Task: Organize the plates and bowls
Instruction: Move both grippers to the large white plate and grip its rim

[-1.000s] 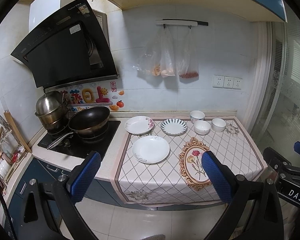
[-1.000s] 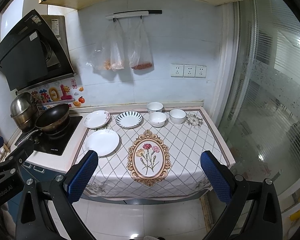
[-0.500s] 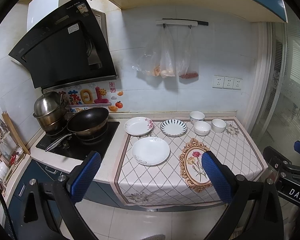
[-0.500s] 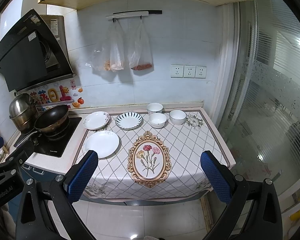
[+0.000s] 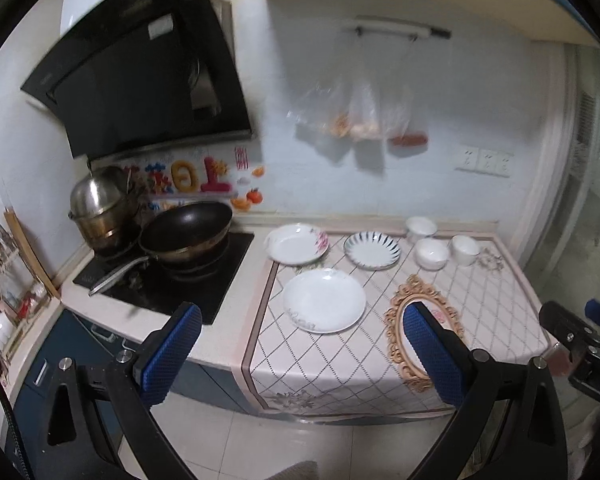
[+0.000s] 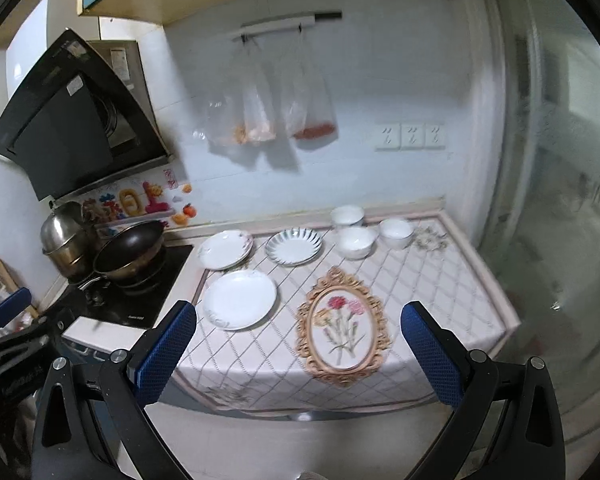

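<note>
My left gripper (image 5: 300,354) is spread wide, holding nothing, its 2 blue pads in the air in front of the counter edge. My right gripper (image 6: 298,354) is likewise spread wide and empty, and is also held off the counter front.

Task items, all on the patterned tablecloth (image 6: 440,300):
- 1 plain white plate (image 5: 324,300) lies nearest me, at the left part of the cloth, between my left pads in the left view.
- 1 floral-rimmed plate (image 5: 296,244) lies behind it, at the cloth's left edge, beside the cooktop (image 5: 172,280).
- 1 blue-striped plate (image 5: 372,250) lies just to the right of the floral one, apart from it.
- 3 white bowls (image 5: 432,254) are grouped right of the striped plate: 1 at the back by the wall, 2 in front of it side by side. Whether they touch each other cannot be determined.

An oval flower emblem (image 6: 342,328) on the cloth lies right of the plain plate.

Surroundings: a black wok (image 5: 188,230) and a steel pot (image 5: 96,204) sit on the cooktop, under a black range hood (image 5: 140,68). Plastic bags (image 6: 268,108) hang from a wall rail. Both views are motion-blurred.
</note>
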### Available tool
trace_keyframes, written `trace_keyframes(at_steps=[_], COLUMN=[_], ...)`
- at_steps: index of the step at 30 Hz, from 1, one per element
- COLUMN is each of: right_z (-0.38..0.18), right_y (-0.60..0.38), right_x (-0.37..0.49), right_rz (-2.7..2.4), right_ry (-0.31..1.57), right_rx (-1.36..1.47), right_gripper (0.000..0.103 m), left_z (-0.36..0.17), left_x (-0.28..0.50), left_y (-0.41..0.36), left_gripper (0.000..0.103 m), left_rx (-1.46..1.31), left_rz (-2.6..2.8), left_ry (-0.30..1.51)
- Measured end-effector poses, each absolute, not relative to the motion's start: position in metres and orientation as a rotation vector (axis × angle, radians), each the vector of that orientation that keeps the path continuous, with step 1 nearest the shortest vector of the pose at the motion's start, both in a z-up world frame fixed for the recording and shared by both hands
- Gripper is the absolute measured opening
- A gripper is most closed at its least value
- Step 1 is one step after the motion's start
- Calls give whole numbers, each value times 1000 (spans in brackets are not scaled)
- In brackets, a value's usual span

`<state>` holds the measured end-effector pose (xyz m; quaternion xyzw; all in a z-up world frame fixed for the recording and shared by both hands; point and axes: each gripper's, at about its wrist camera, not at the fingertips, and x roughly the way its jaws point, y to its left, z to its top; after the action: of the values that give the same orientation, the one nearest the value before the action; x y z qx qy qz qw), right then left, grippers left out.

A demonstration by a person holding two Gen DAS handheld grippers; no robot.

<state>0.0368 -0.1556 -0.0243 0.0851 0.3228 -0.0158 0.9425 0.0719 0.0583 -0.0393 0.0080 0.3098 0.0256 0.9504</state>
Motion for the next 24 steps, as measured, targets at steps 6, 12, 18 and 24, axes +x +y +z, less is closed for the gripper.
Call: trace_keyframes(at_steps=[6,12,18,24], right_z=[-99,-194,-282,-357], right_y=[-161,-158,-157,-156], right_x=[120,231,339,422], right_rz=[46,172,286,385], right_ry=[853,1036,1177,1342], right_rx=[271,327,365,458], right_gripper=[103,103,102,99], left_z=[-99,-173,-251,-318], left_x=[140,227,317,384], left_y=[78,92,101,108], left_gripper=[103,101,95,81], left_rx=[34,9,-61,-124], left_rz=[119,138,155,158], left_ry=[753,909,1096,1254])
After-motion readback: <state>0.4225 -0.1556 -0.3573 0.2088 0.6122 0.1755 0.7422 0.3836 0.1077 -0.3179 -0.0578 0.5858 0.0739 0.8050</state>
